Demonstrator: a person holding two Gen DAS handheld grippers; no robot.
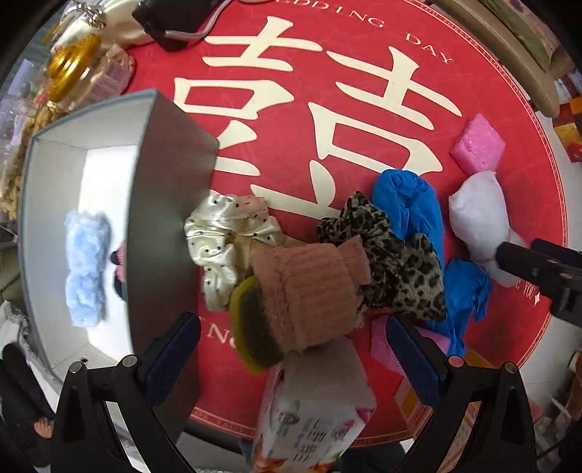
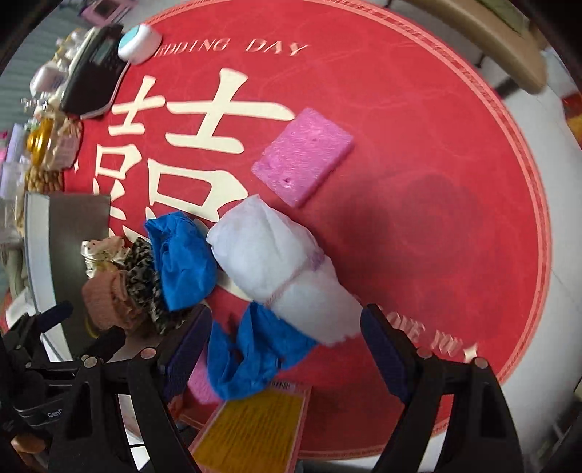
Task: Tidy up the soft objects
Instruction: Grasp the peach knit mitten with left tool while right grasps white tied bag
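Note:
A pile of soft things lies on the red round mat [image 1: 363, 91]: a pink fuzzy roll [image 1: 309, 291], a cream dotted scrunchie [image 1: 222, 233], a leopard scrunchie [image 1: 393, 254], blue crumpled material [image 1: 411, 203], a white tied bundle [image 2: 276, 269] and a pink sponge [image 2: 303, 154]. My left gripper [image 1: 294, 349] is open, its jaws either side of the pink fuzzy roll. My right gripper [image 2: 287, 342] is open around the near end of the white bundle. A grey box [image 1: 83, 203] at left holds a light blue fluffy piece [image 1: 85, 269].
A tissue pack [image 1: 313, 411] and a yellow packet [image 2: 254, 425] lie at the mat's near edge. Jars, a gold lid [image 1: 72, 62] and a black device [image 2: 94, 69] crowd the far left. A chair back [image 2: 483, 32] stands beyond the table.

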